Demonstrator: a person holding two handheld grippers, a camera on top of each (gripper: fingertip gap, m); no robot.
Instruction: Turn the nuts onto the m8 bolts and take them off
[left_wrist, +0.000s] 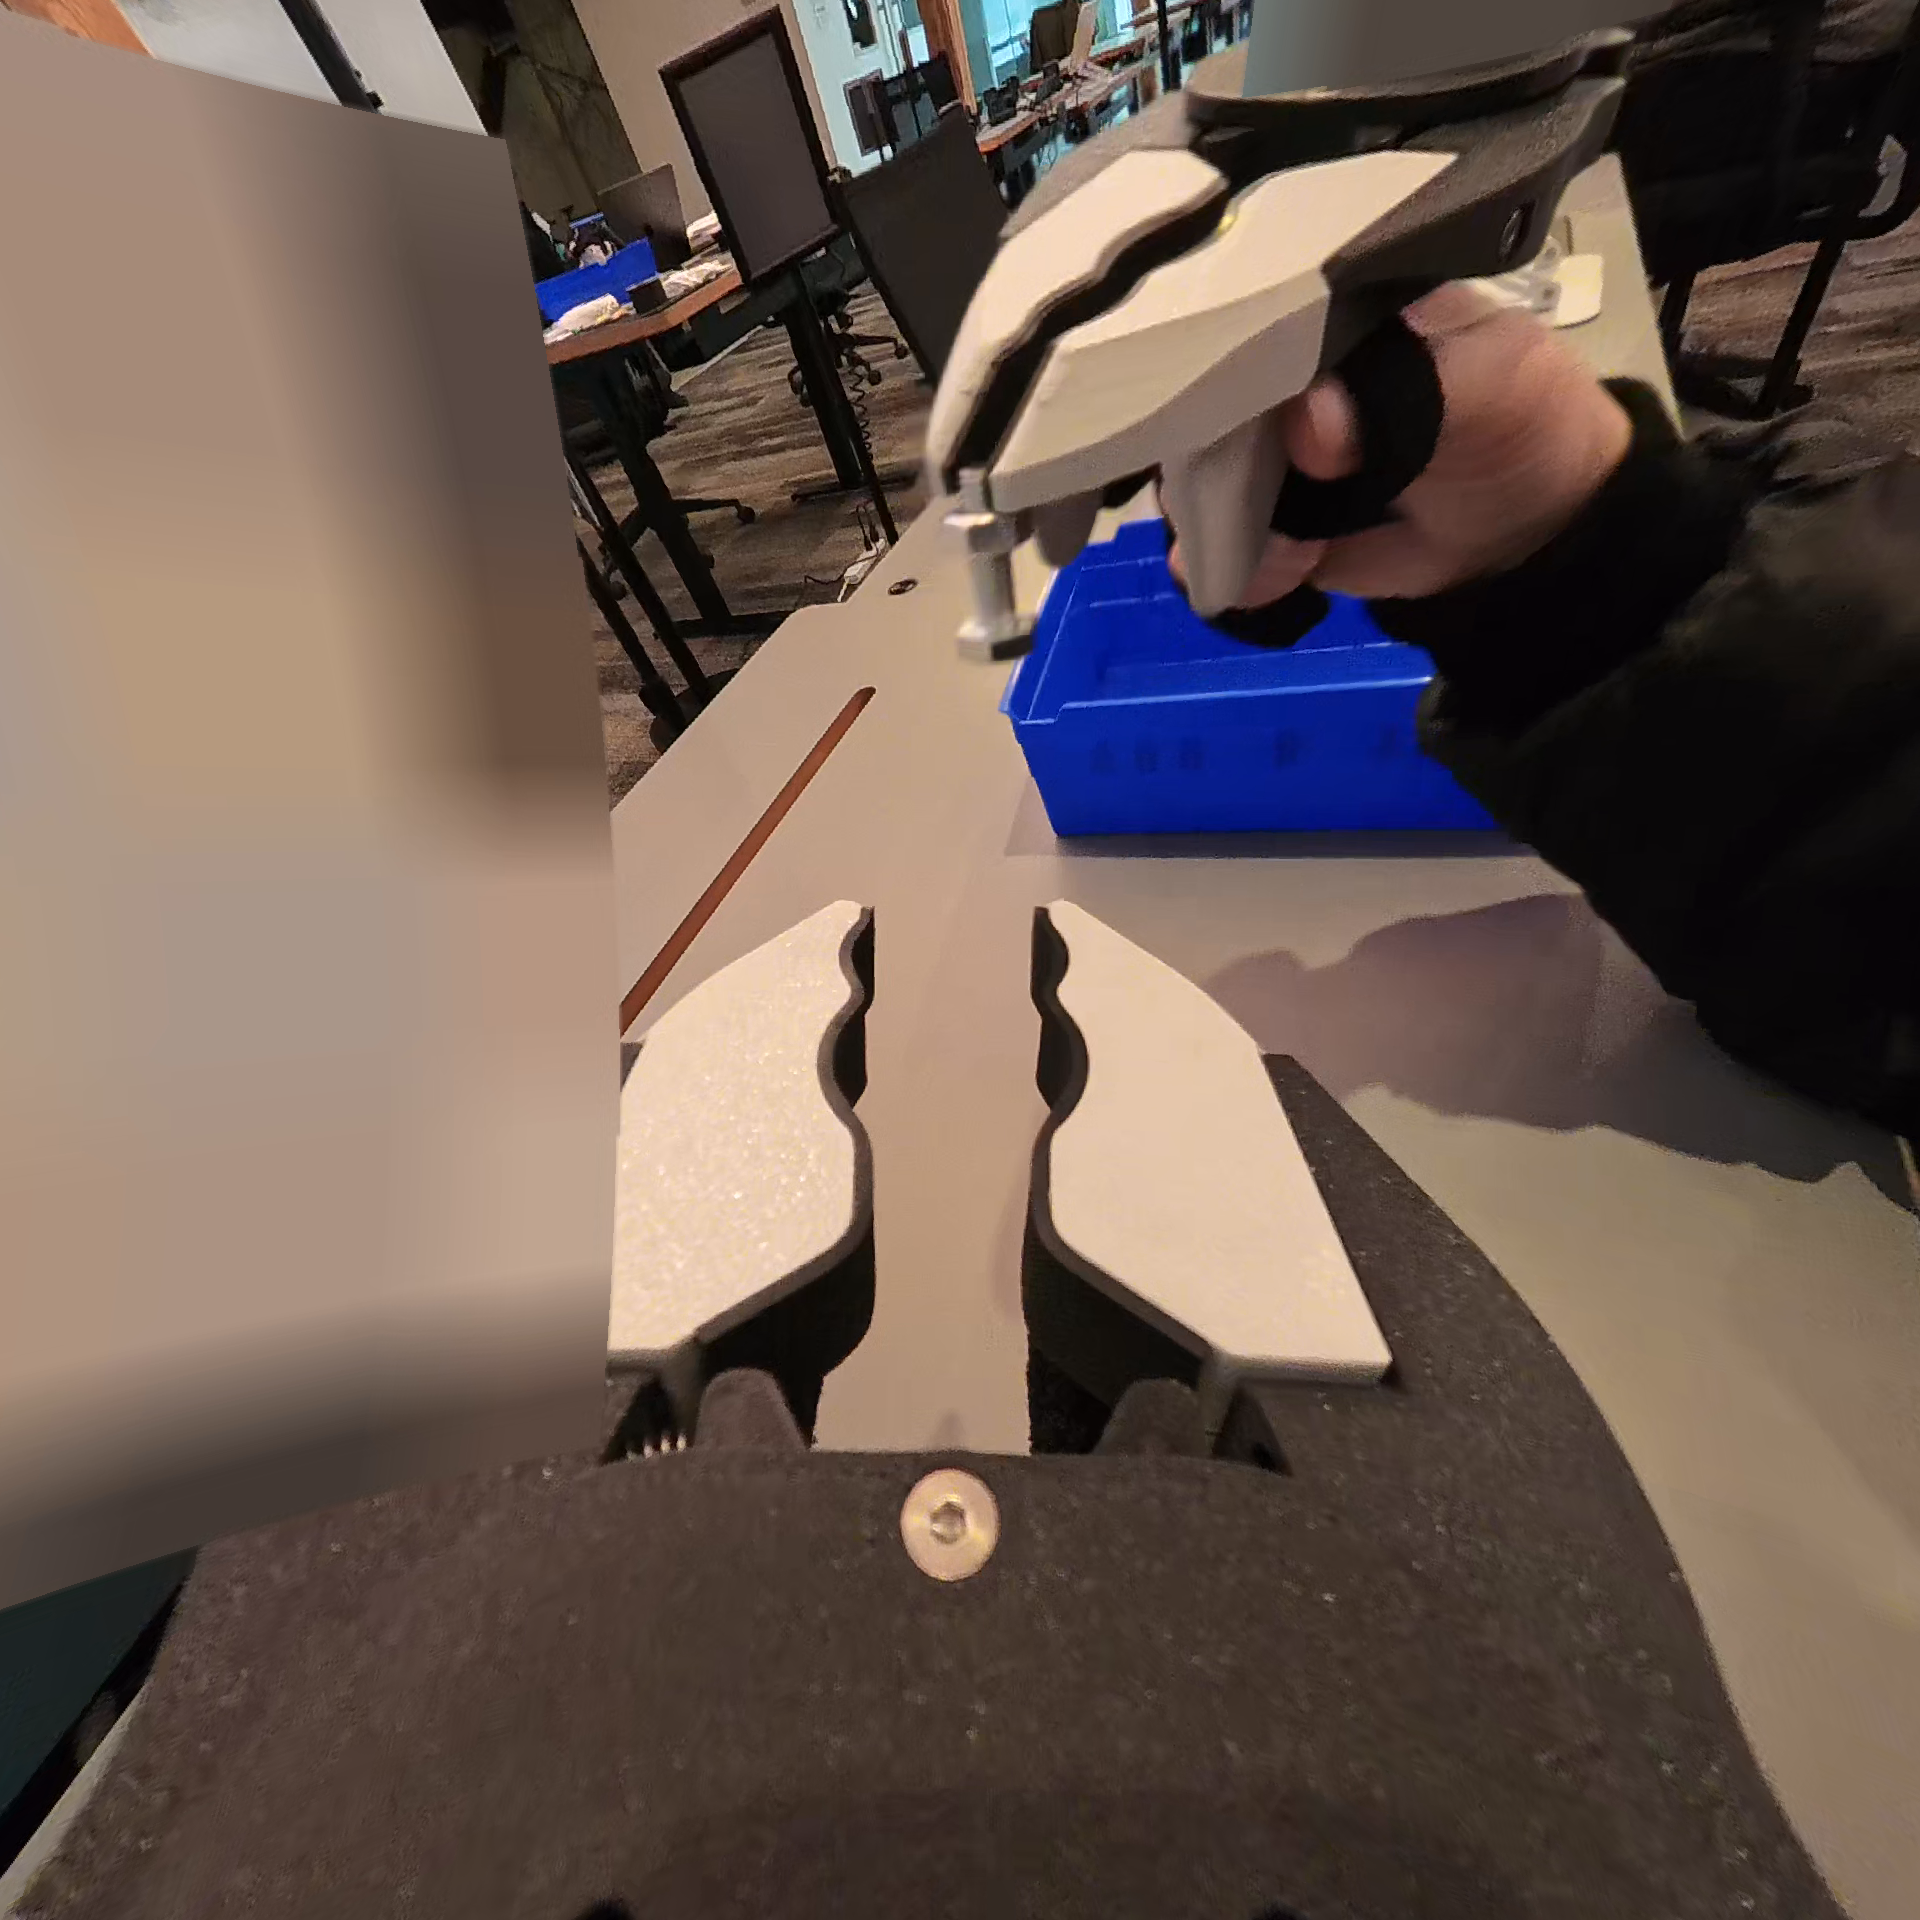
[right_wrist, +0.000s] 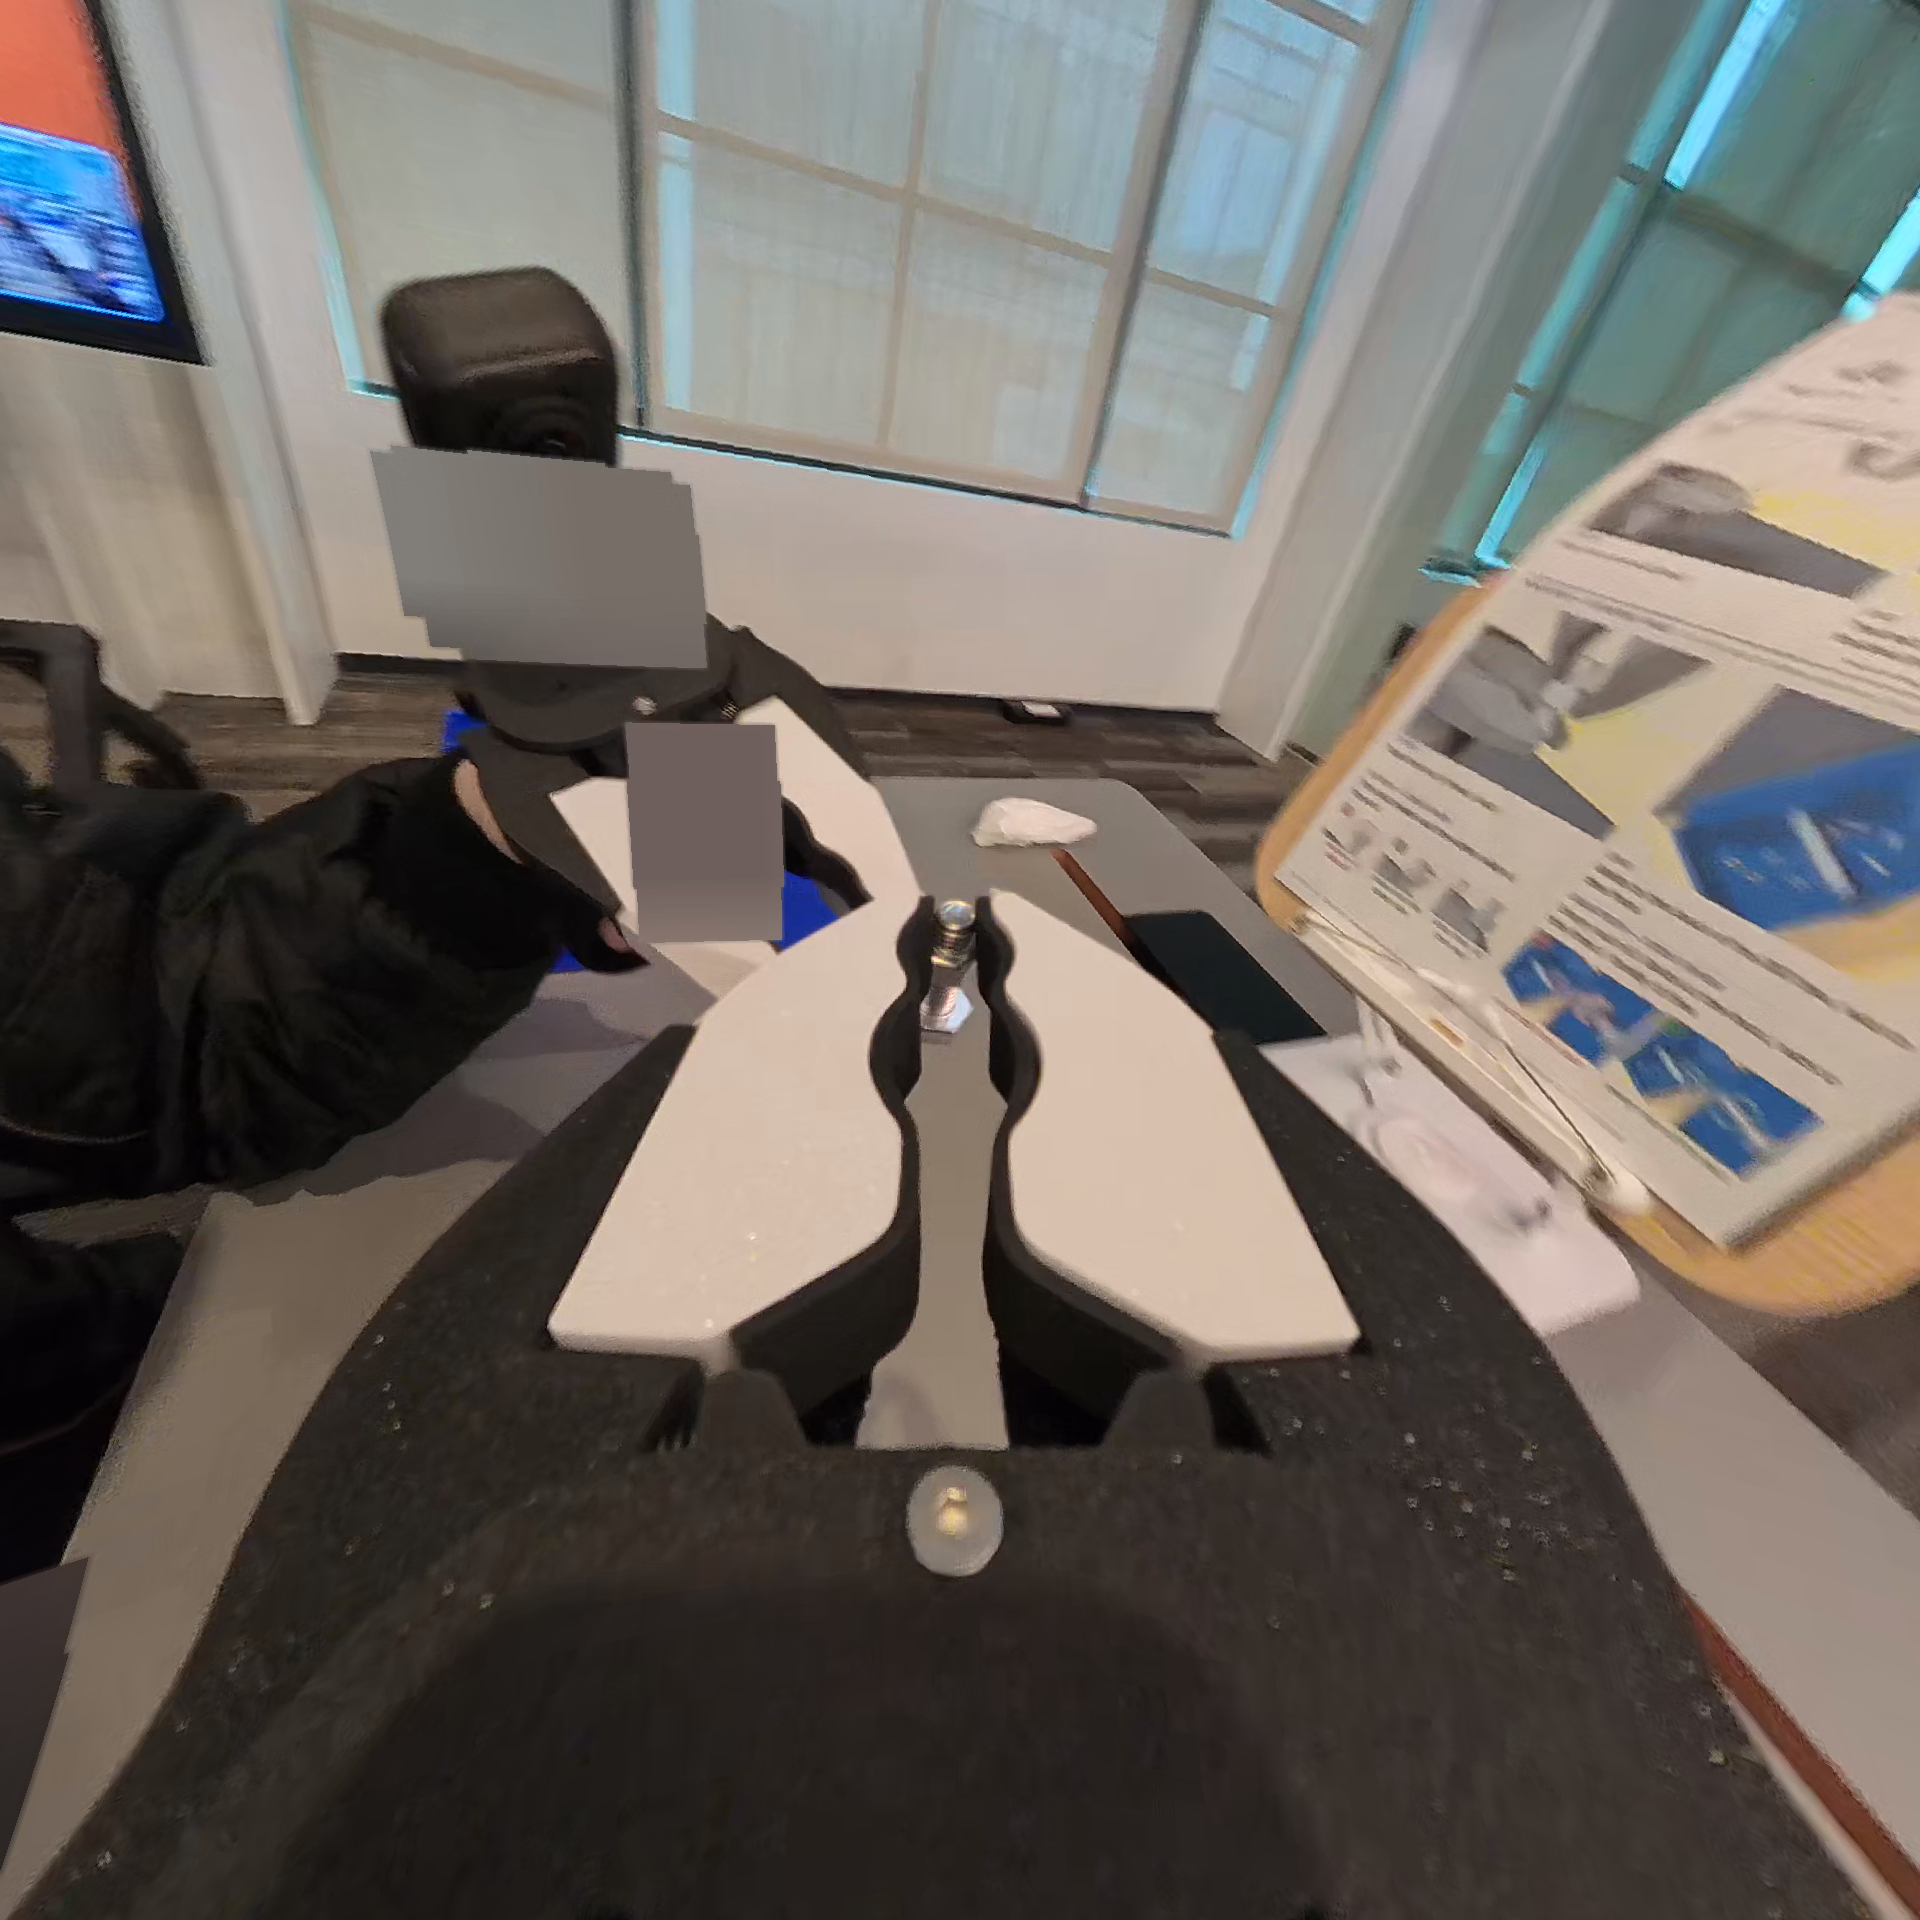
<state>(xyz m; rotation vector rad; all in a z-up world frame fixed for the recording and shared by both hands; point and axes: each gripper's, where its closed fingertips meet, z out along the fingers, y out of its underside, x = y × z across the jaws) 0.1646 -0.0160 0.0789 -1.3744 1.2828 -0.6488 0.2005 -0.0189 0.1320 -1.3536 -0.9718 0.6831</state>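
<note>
A silver M8 bolt (right_wrist: 948, 971) stands upright near the frame's centre, hex head down and touching the grey table (right_wrist: 1143, 831), a nut (left_wrist: 968, 523) seemingly threaded near its top.

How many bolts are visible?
1: a silver bolt held upright, head down, between the right gripper fingers beside the blue bin. The bin may hide more.

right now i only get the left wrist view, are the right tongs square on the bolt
Observer: Yes. Along the right tongs, the bolt stands upright between both pads, head on the table.
Operator: anything past it
Observer: A white wad lies farther along the table.
Operator: and off to the right side
Observer: A picture board stands there, tilted toward the tongs.
</note>
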